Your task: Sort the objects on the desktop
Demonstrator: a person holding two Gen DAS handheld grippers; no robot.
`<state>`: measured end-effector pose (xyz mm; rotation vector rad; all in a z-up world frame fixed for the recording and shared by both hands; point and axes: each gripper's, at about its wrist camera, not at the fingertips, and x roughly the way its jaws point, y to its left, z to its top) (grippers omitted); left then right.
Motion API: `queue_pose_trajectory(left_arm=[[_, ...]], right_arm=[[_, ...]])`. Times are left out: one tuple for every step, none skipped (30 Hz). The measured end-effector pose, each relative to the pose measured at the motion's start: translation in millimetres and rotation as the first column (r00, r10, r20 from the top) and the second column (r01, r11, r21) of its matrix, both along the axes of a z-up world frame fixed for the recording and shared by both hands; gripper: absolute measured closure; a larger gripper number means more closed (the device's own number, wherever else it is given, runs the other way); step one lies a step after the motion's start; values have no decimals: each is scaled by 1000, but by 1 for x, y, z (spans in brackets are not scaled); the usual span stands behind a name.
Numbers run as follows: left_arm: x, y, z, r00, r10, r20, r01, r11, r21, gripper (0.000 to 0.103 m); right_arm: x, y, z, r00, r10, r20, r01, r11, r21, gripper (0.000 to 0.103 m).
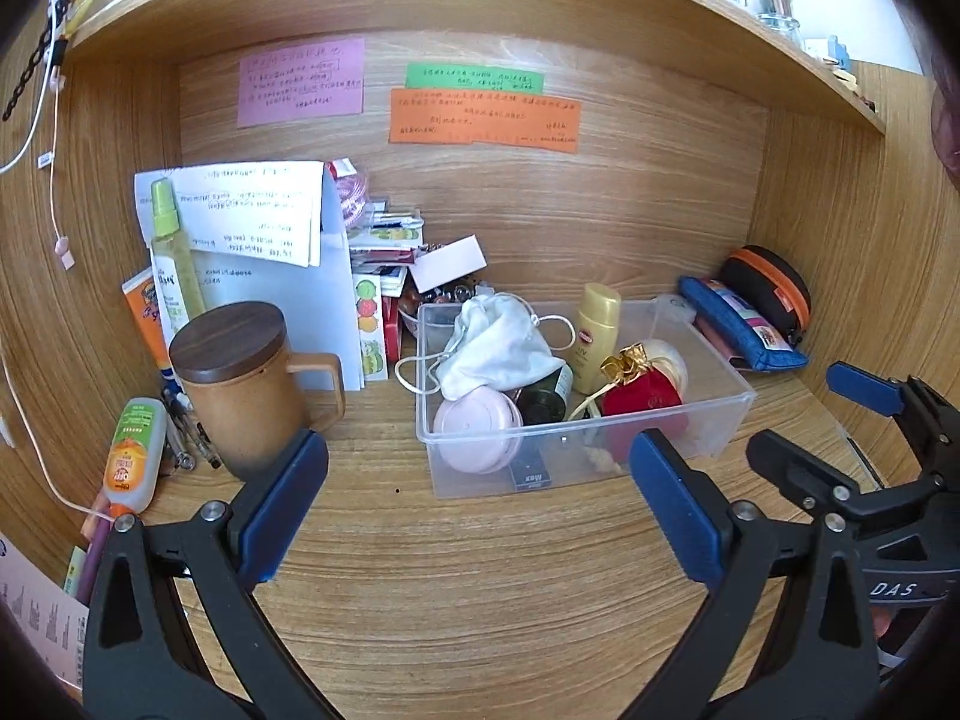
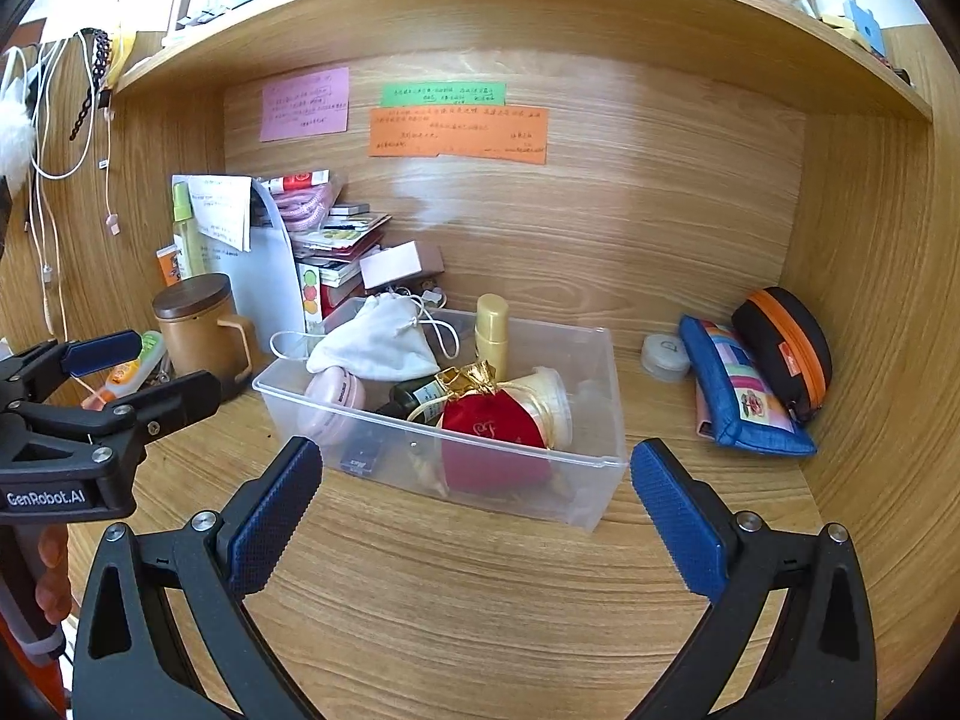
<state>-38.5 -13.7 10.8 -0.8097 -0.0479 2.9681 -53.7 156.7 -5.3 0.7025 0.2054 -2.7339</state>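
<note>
- Two grippers hover over the wooden desk [image 1: 480, 570], each with its blue-padded jaws spread wide and nothing between them.
- The left gripper [image 1: 477, 504] faces a clear plastic bin [image 1: 708, 414], which sits just ahead of its fingertips and slightly to the right of its midline.
- The right gripper [image 2: 474, 507] faces the same bin [image 2: 600, 468] straight ahead, the near wall just beyond its pads.
- In the left wrist view the right gripper [image 1: 804, 414] shows at the right edge, beside the bin's right end; in the right wrist view the left gripper [image 2: 141, 369] shows at the left edge, also parted.
- Inside the bin lie a white drawstring pouch [image 1: 498, 342], a pink round case [image 1: 474, 429], a yellow bottle [image 1: 597, 330] standing at the far wall, a dark green bottle [image 1: 546, 399] and a red velvet pouch [image 2: 492, 423] tied with gold.
- Ahead and left of the left gripper, a brown mug [image 1: 246, 396] with a dark wooden lid stands near its left finger, with an orange-labelled tube [image 1: 132, 456] lying further left.
- Ahead and right of the right gripper, a blue pouch [image 2: 744, 396] leans against a black case with an orange zip [image 2: 786, 348]; a small round jar [image 2: 665, 355] sits between them and the bin.
- Behind the mug stand papers [image 1: 258, 222] and a green spray bottle [image 1: 171, 252].
</note>
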Motion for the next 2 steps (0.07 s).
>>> queue_pose_trajectory(left_arm=[[0,1,1,1000,-3,-2,3,1000,-3,1],[0,2,1,1000,-4,-3,4,1000,-5,1]], right_arm=[[0,-1,0,1000,-1,-1,1,1000,0,0],[-1,-1,1,1000,-2,-2,2,1000,0,0]])
